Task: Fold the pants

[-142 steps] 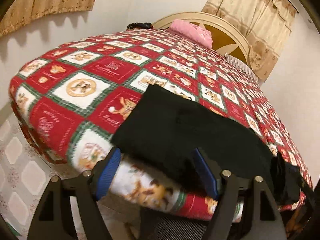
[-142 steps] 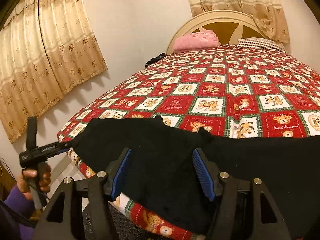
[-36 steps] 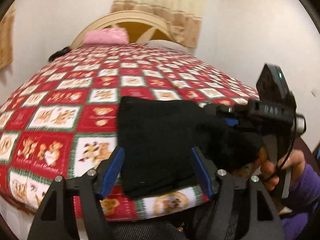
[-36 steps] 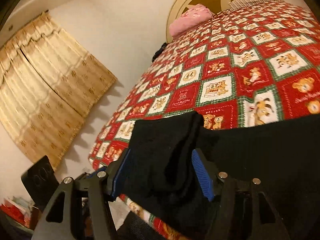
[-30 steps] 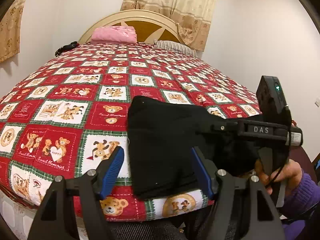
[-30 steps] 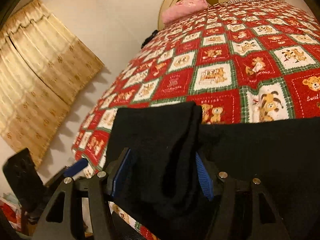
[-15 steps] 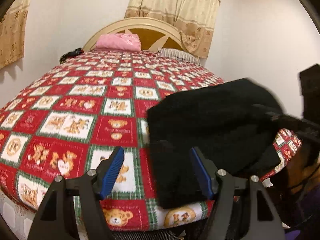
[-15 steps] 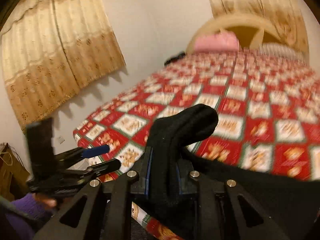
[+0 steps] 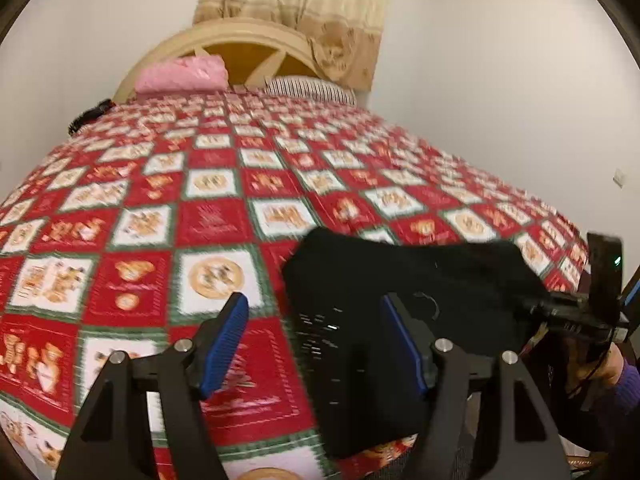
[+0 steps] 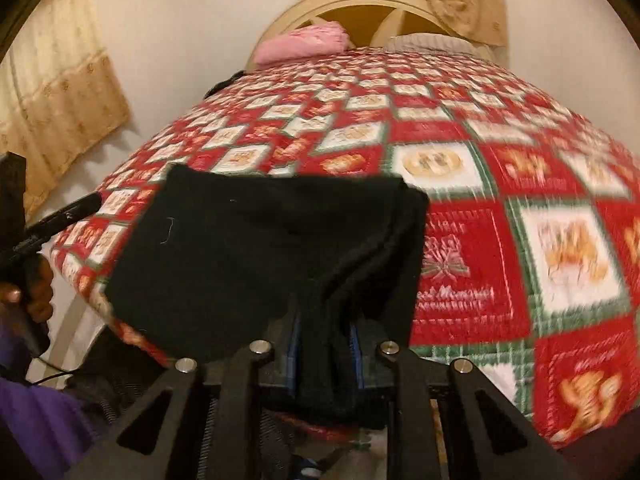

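While spread wide over the quilt (image 9: 132, 208), left gripper (image 9: 316, 340) grips nothing; black pants (image 10: 256, 248) folded at the bed's near edge, a thick fold pinched tight in the right gripper (image 10: 326, 344).

A home bedroom: a bed (image 9: 248, 184) with a red patchwork quilt, a curved headboard (image 9: 256, 46), pillows (image 9: 182, 76), and beige curtains (image 10: 52, 92) against plain white walls.
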`<act>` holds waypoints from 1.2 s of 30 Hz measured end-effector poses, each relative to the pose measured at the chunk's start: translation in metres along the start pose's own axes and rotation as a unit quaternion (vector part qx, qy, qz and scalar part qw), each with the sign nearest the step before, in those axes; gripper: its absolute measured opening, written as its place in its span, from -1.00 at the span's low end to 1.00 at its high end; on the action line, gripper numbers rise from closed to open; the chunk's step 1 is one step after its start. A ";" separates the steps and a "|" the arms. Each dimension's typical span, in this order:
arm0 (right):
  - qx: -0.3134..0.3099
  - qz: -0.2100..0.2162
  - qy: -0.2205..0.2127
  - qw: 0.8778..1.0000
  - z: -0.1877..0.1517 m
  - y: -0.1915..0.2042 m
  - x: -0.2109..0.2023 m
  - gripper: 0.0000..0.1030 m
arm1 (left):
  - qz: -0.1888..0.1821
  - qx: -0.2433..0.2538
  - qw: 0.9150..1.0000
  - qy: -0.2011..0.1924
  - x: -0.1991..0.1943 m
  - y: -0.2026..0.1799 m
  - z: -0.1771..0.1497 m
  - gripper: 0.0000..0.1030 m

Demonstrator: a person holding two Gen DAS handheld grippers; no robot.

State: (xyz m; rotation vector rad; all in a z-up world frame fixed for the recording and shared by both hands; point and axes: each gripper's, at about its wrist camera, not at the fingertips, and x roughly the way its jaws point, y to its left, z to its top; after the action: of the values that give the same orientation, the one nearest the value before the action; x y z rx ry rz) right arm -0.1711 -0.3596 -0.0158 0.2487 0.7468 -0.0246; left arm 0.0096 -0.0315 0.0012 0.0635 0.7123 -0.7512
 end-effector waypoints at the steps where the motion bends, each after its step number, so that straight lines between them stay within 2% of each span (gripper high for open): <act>1: 0.010 0.004 -0.004 1.000 0.002 -0.001 0.000 -0.57 | 0.008 0.004 1.000 0.008 0.004 -0.003 -0.003 0.37; 3: 0.018 0.015 0.003 1.000 0.004 -0.002 -0.002 -0.48 | 0.015 0.009 1.000 0.022 0.007 -0.007 -0.009 0.37; 5: 0.032 0.029 0.011 0.999 0.008 -0.005 -0.008 -0.31 | 0.017 0.011 0.999 0.029 0.006 -0.007 -0.014 0.37; 7: 0.054 0.022 0.002 0.998 0.012 -0.012 -0.026 -0.16 | 0.023 0.010 0.999 0.030 0.003 -0.003 -0.017 0.37; 10: 0.062 -0.023 -0.075 0.995 0.018 -0.016 -0.069 -0.12 | 0.032 0.006 0.999 0.030 0.003 -0.001 -0.017 0.37; 12: 0.042 -0.011 -0.118 0.992 0.026 -0.004 -0.086 -0.12 | 0.036 0.001 0.999 0.032 0.007 -0.001 -0.016 0.37; 13: 0.035 0.002 -0.121 0.992 0.030 0.005 -0.088 -0.12 | 0.037 0.000 0.999 0.034 0.009 -0.002 -0.016 0.37; 15: 0.006 0.019 -0.115 0.993 0.038 0.025 -0.077 -0.12 | 0.043 0.004 0.998 0.040 0.013 -0.006 -0.018 0.37; 18: -0.051 0.019 -0.085 0.995 0.046 0.056 -0.038 -0.12 | 0.062 0.021 0.997 0.051 0.018 -0.012 -0.025 0.37; 22: -0.062 0.080 -0.048 0.994 0.046 0.090 0.007 -0.12 | 0.075 0.027 0.995 0.065 0.026 -0.013 -0.036 0.38; 25: -0.085 0.079 -0.015 0.993 0.039 0.113 0.040 -0.12 | 0.076 0.011 0.995 0.066 0.029 -0.009 -0.041 0.43; 27: -0.097 0.067 -0.001 0.993 0.033 0.120 0.056 -0.16 | 0.070 0.004 0.995 0.068 0.027 -0.005 -0.040 0.44; 29: -0.107 0.063 0.011 0.992 0.029 0.124 0.067 -0.40 | 0.068 0.000 0.995 0.069 0.024 -0.003 -0.038 0.44; 33: -0.137 0.052 0.016 0.989 0.022 0.132 0.068 -0.51 | 0.069 -0.003 0.996 0.063 0.012 0.003 -0.039 0.44; 35: -0.149 0.045 0.021 0.988 0.022 0.135 0.070 -0.92 | 0.075 -0.004 0.996 0.058 0.008 0.005 -0.038 0.44; 36: -0.155 0.039 0.026 0.987 0.021 0.137 0.072 -0.98 | 0.077 -0.006 0.995 0.056 0.006 0.007 -0.037 0.44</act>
State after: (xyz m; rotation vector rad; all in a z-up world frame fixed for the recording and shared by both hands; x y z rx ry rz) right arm -0.0889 -0.2271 -0.0196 -0.0195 0.7809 0.1725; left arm -0.0037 -0.0189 -0.0324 0.1494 0.8082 -0.5991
